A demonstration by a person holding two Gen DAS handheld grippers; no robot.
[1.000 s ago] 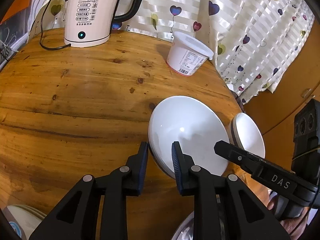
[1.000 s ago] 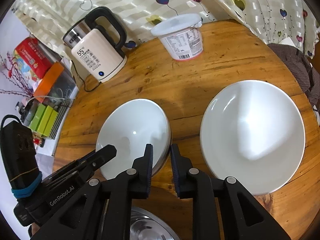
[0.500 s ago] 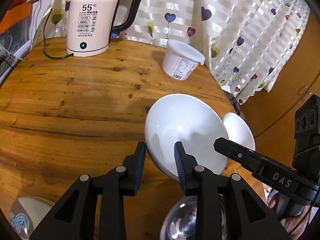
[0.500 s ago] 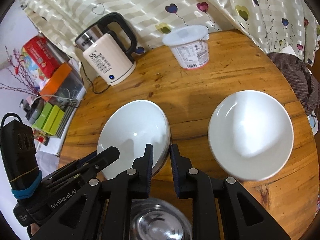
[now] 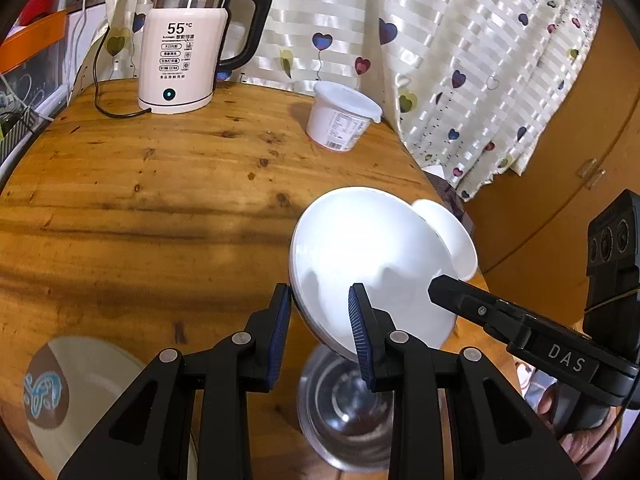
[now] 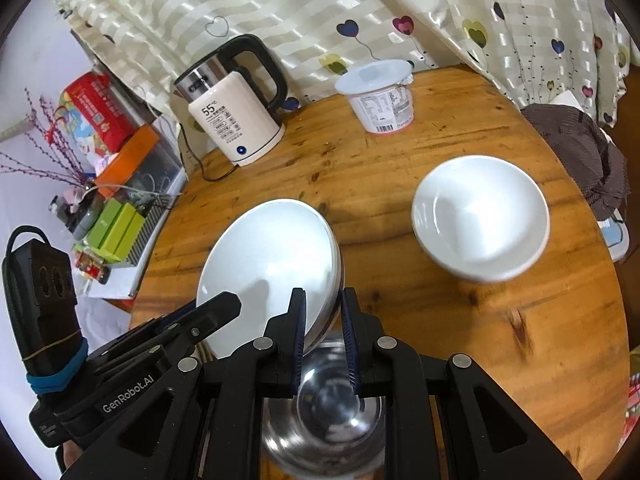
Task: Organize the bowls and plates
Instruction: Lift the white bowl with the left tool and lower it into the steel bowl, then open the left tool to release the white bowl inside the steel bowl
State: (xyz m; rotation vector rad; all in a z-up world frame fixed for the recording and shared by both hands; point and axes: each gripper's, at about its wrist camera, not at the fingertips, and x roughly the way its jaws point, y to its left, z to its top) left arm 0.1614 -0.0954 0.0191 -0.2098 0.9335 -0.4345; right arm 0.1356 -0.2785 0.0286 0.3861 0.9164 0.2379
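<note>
A large white bowl [image 5: 372, 256] hangs tilted above the wooden table [image 5: 160, 200], held from both sides. My left gripper [image 5: 320, 316] straddles its left rim, one pad outside and one inside, pressing on the slanted wall. My right gripper [image 6: 323, 320] is shut tight on the opposite rim of the same bowl [image 6: 272, 256]. Directly below the held bowl sits a steel bowl [image 6: 324, 412], partly hidden by the fingers. A second white bowl [image 6: 480, 216] rests on the table to the right.
A cream electric kettle [image 5: 180, 52] with its cord and a lidded white tub [image 5: 340, 120] stand at the table's far side by the curtain. A patterned bowl [image 5: 80, 392] sits near the front left. Boxes and clutter [image 6: 112, 152] lie beyond the left edge.
Both grippers rose and drew back toward the near edge with the white bowl. The steel bowl came into view beneath it. My left jaws stand slightly wider than a second ago.
</note>
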